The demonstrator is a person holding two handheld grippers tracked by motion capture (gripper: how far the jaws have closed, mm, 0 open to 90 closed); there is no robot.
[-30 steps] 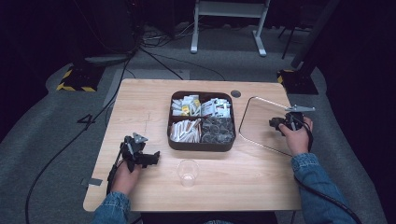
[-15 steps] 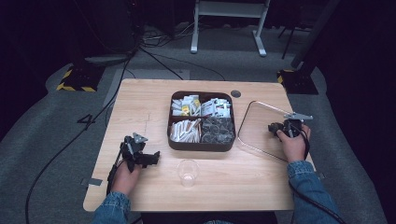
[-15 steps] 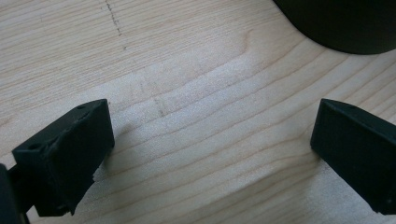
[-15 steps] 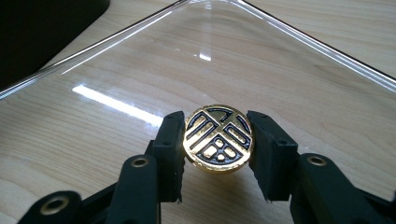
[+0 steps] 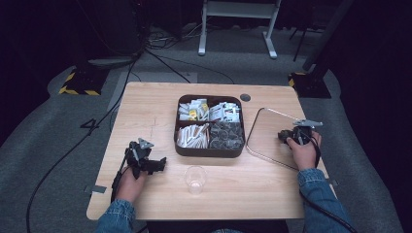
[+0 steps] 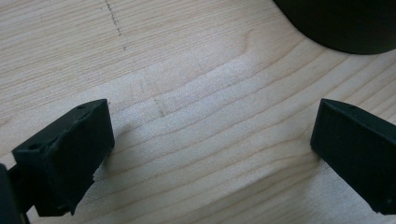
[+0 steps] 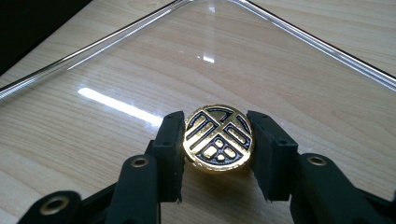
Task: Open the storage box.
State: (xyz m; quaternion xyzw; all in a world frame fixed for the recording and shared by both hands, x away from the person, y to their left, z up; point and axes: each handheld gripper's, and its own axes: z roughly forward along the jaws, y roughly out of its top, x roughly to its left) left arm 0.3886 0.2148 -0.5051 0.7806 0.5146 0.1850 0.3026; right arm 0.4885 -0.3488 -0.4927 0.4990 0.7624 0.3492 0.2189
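The right gripper (image 7: 218, 154) is clamped on the gold knob (image 7: 218, 138) of a clear glass lid (image 7: 140, 70), one jaw pressed to each side of the round, black-patterned disc. The lid lies flat on the table (image 5: 145, 111) at the right side, just beside the dark tray (image 5: 209, 151), with its rim catching light in the right gripper view. In the high view the right gripper (image 5: 286, 136) sits over the lid (image 5: 265, 133), held by the right hand (image 5: 303, 150), whose denim sleeve (image 5: 318, 191) comes in from the bottom edge. The tray has four compartments: packets fill the two far ones and the near left one, and dark wrapped pieces fill the near right one. A clear cup (image 5: 195, 178) stands upright near the front edge, between the two hands and apart from the tray. The left gripper (image 5: 158, 165) rests low over bare wood at the left of the table, held by the left hand (image 5: 130, 179); in the left gripper view its jaws stand wide apart with nothing between them, and the tray's dark curved corner (image 6: 341, 23) shows at the top right.
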